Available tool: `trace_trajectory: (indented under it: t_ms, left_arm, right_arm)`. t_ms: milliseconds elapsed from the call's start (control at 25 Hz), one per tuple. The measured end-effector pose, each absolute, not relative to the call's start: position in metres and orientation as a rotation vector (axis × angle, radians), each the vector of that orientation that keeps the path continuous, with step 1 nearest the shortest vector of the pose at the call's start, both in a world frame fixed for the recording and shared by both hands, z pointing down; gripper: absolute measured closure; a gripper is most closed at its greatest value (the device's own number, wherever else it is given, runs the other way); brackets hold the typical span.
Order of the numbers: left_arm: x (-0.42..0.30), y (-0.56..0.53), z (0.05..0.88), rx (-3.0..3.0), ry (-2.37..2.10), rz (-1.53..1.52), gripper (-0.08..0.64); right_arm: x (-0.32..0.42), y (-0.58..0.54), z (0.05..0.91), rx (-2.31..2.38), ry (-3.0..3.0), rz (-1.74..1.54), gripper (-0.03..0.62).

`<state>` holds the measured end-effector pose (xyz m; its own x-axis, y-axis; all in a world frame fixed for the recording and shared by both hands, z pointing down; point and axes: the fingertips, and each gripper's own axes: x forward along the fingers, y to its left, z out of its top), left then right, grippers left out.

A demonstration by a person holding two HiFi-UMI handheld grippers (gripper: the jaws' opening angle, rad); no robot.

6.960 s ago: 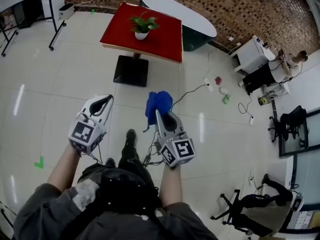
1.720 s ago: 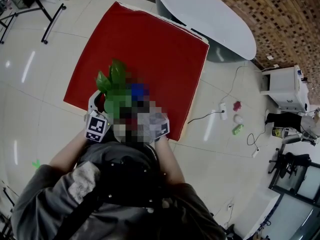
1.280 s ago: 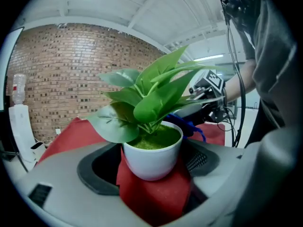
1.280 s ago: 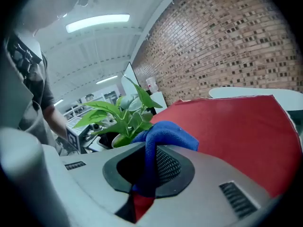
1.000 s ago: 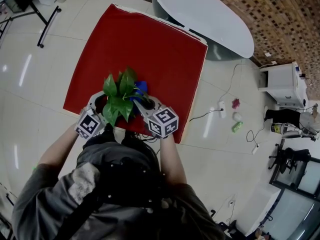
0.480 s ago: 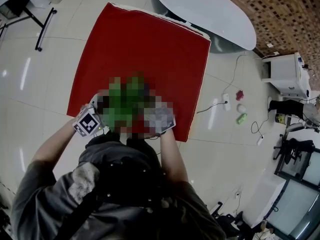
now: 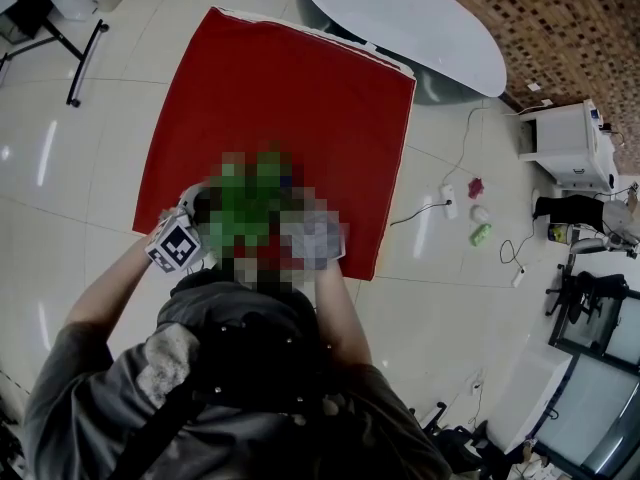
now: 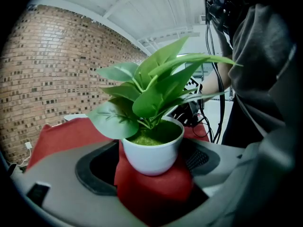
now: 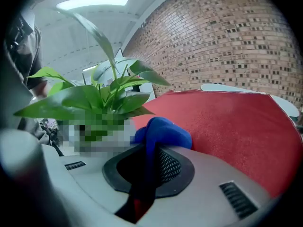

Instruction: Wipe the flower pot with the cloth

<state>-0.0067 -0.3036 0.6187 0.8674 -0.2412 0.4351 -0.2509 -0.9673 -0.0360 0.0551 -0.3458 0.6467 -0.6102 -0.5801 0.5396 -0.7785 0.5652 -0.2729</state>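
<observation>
A white flower pot (image 8: 152, 159) with a green leafy plant (image 8: 156, 86) stands on the red table (image 7: 300, 98) near its front edge. My left gripper (image 8: 152, 145) has a jaw on each side of the pot and looks shut on it. My right gripper (image 9: 150, 150) is shut on a blue cloth (image 9: 163, 131), which bulges out past the jaw tips and lies against the pot's side under the leaves (image 9: 94, 98). In the head view a mosaic patch hides the plant and the right gripper; only the left gripper's marker cube (image 7: 175, 245) shows.
A white oval table (image 7: 400, 23) stands behind the red one. On the floor to the right are a cable and small coloured items (image 7: 478, 213), with a white cabinet (image 7: 558, 143) beyond. The person's body is close to the table's front edge.
Seven seconds ago I stood away from the table with the cloth hanging from the right gripper. Now both grippers are at the pot. Over the last second they have barely shifted.
</observation>
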Motion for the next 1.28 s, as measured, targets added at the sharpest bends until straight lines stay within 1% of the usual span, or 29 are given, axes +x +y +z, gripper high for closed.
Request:
trace_trajectory:
  t_ms: [200, 440, 800, 1040, 1280]
  left_arm:
    - [-0.027, -0.3, 0.618, 2.937, -0.587, 0.745, 0.117]
    - [-0.051, -0.271, 0.611, 2.714, -0.837, 0.646, 0.118]
    - [-0.014, -0.263, 0.597, 2.654, -1.021, 0.573, 0.118]
    - [-0.013, -0.273, 0.598, 2.658, -1.15, 0.621, 0.118]
    - [-0.014, -0.278, 0.601, 2.689, -1.164, 0.636, 0.118]
  right_arm:
    - [0.059, -0.335, 0.636, 1.086, -2.421, 0.681, 0.535]
    - [0.061, -0.317, 0.628, 1.07, -2.429, 0.669, 0.535]
    - [0.055, -0.28, 0.618, 0.991, -2.47, 0.667, 0.535]
    - [0.047, -0.264, 0.617, 0.941, -2.486, 0.66, 0.535]
    - [0.043, -0.26, 0.616, 0.918, -2.495, 0.651, 0.535]
